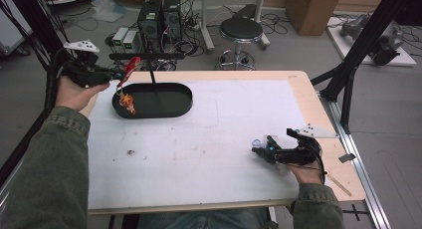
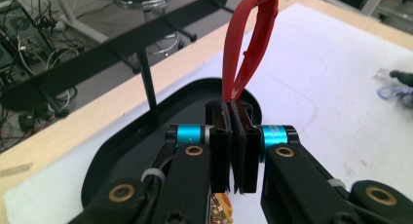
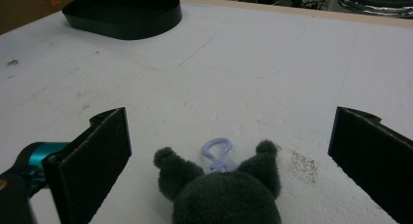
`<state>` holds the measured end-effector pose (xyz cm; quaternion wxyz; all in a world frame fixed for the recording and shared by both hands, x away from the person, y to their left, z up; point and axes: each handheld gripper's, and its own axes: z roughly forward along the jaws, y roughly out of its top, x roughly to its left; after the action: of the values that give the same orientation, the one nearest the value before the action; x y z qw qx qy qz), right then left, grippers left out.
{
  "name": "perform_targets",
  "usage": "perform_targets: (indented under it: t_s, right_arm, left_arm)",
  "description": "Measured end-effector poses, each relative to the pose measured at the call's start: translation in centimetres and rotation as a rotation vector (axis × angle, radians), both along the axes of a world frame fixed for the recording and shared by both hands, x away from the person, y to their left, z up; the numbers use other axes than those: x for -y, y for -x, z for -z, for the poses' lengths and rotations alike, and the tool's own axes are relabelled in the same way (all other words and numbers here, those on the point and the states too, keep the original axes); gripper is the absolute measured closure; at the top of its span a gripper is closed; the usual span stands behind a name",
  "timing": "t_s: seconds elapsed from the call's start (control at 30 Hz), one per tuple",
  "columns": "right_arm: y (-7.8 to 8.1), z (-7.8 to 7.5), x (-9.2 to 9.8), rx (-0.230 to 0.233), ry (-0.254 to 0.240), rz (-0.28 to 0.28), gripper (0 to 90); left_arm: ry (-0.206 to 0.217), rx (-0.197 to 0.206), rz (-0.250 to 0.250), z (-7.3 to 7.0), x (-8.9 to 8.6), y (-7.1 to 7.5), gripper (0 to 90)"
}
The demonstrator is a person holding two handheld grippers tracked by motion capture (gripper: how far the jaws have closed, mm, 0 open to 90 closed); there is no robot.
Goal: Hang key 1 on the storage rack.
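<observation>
My left gripper (image 1: pixel 118 76) hangs in the air at the table's far left, shut on a red strap loop (image 2: pixel 249 44). An orange charm (image 1: pixel 126 100) dangles from the strap over the left end of the black oval tray (image 1: pixel 171 108). A post rises from the tray and carries a black crossbar (image 1: pixel 147 55) just beyond the strap. At the near right, my right gripper (image 3: pixel 229 136) rests open on the white mat. A dark grey plush toy (image 3: pixel 226 199) with a lilac clip loop (image 3: pixel 217 153) lies between its jaws, untouched by either pad.
A white mat (image 1: pixel 199 139) covers the wooden table (image 1: pixel 306 94), with a small dark stain (image 1: pixel 132 152) at the near left. Black frame struts (image 1: pixel 358 45) stand off the right edge. A stool (image 1: pixel 241 30) and computer cases (image 1: pixel 159 17) sit beyond the far edge.
</observation>
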<state>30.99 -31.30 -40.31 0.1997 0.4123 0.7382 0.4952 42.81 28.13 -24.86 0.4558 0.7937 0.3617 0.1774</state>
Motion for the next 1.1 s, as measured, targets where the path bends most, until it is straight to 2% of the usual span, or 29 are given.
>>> perform_targets:
  t_s: [0.17,0.47,0.6,0.77,0.83,0.87,0.9,1.0,1.1]
  right_arm:
    - [0.0,0.0,-0.1,-0.008,0.000,0.000,0.8]
    - [0.0,0.0,-0.1,-0.008,0.005,-0.004,0.8]
    - [-0.1,0.1,0.0,-0.014,0.006,-0.001,0.8]
    - [0.0,0.1,0.0,-0.013,0.009,0.000,0.8]
    - [0.1,0.1,0.0,-0.014,0.013,-0.003,0.8]
    - [0.0,0.1,0.0,-0.013,0.014,-0.002,0.8]
    - [0.1,0.1,0.1,-0.013,0.014,-0.003,0.8]
    - [0.0,0.2,0.1,-0.014,0.018,-0.005,0.8]
    - [0.0,0.2,0.1,-0.015,0.021,-0.004,0.8]
  left_arm:
    - [-0.008,0.001,0.013,-0.5,0.6,-1.1,86.8]
    - [0.030,0.012,0.041,-1.3,1.3,-3.8,86.8]
    - [0.034,0.015,0.052,-1.8,1.5,-5.1,86.7]
    - [0.031,-0.001,0.068,-2.0,1.7,-6.7,86.8]
    - [0.033,0.015,0.063,-2.1,1.9,-7.1,86.8]
    - [0.054,0.008,0.073,-2.0,1.8,-7.3,86.8]
    - [0.056,0.001,0.072,-1.9,1.9,-7.6,86.8]
    - [0.025,-0.025,0.084,-1.4,2.4,-8.2,86.8]
    - [0.032,-0.026,0.125,-1.4,3.3,-8.5,86.8]
